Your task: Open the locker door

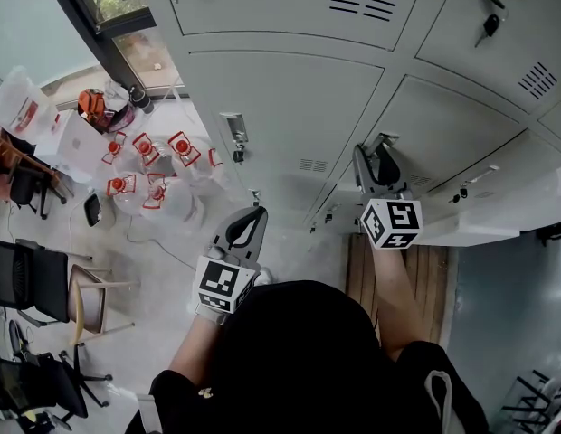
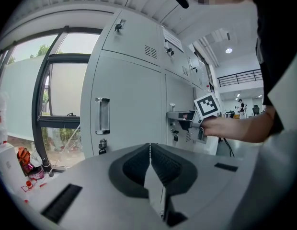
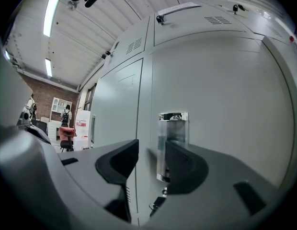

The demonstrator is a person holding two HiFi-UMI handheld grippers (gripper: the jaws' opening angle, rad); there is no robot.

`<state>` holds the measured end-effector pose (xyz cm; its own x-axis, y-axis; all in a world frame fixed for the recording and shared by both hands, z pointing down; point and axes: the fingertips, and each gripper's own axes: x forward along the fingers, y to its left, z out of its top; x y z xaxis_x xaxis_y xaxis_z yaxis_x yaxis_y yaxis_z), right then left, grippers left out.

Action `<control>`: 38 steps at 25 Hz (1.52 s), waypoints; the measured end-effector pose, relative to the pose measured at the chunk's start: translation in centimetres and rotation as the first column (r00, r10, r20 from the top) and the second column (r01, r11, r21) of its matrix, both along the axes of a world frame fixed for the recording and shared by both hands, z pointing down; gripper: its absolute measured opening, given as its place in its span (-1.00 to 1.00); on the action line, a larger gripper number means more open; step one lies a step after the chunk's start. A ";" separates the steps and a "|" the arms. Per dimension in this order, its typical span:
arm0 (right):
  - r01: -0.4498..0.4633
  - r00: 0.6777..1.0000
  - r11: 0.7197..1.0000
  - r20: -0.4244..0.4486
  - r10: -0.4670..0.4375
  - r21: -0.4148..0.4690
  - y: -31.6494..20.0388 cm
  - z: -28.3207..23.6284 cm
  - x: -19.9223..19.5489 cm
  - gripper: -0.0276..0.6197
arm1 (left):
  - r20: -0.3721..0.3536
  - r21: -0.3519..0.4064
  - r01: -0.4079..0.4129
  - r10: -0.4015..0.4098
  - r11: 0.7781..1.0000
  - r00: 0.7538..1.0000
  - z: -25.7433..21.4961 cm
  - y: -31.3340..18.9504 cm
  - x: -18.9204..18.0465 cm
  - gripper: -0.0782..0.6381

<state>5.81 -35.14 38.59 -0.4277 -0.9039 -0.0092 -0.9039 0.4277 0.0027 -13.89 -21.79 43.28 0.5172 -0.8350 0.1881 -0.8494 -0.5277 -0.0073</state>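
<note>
A wall of grey lockers fills the head view. My right gripper (image 1: 372,152) is up against one locker door (image 1: 443,125), at its chrome handle (image 1: 383,141). In the right gripper view the right gripper (image 3: 152,150) is open; the handle (image 3: 172,128) stands in the gap by the right jaw's inner face, and the pads do not press on it. My left gripper (image 1: 247,227) hangs lower to the left, away from the lockers, shut and empty. The left gripper (image 2: 149,152) shows its jaws meeting, with the right gripper (image 2: 186,119) at the door beyond.
Several water jugs with red caps (image 1: 145,170) stand on the floor at the left, near the window. Chairs (image 1: 45,283) stand further left. Keys (image 1: 487,25) hang in an upper locker's lock. Another door's handle (image 2: 102,115) is in front of the left gripper.
</note>
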 end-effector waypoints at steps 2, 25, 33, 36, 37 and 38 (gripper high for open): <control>-0.016 1.000 1.000 0.005 0.016 -0.001 -0.1 0.0 0.1 -0.39 | -0.003 -0.002 0.001 -0.001 1.000 1.000 0.0 -0.2 -0.2 -0.71; -0.047 0.998 0.999 0.033 0.046 0.014 12.4 -0.4 4.1 -0.53 | -0.021 -0.057 -0.397 0.396 0.916 0.918 2.1 1.0 11.9 -0.71; -0.148 0.988 0.989 0.042 0.147 0.019 16.9 -0.4 7.7 -0.47 | -0.020 -0.061 -0.562 0.562 0.825 0.827 1.8 2.5 18.3 -0.71; -0.211 0.976 0.977 0.052 0.210 0.028 18.7 -0.3 9.2 -0.52 | -0.026 -0.063 -0.613 0.613 0.788 0.790 1.9 3.1 20.4 -0.71; -0.234 0.971 0.972 0.054 0.232 0.032 19.2 -0.3 9.8 -0.54 | -0.026 -0.065 -0.629 0.629 0.775 0.777 2.0 3.3 21.0 -0.71; -0.257 0.966 0.966 0.054 0.255 0.037 19.8 -0.3 10.3 -0.57 | -0.027 -0.071 -0.644 0.644 0.762 0.765 2.2 3.6 21.6 -0.71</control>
<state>16.12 -15.34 38.29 -0.1804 -0.9814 -0.0653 -0.9827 0.1827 -0.0301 7.66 -18.19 45.44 0.9283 -0.2898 0.2331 -0.3097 -0.9494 0.0529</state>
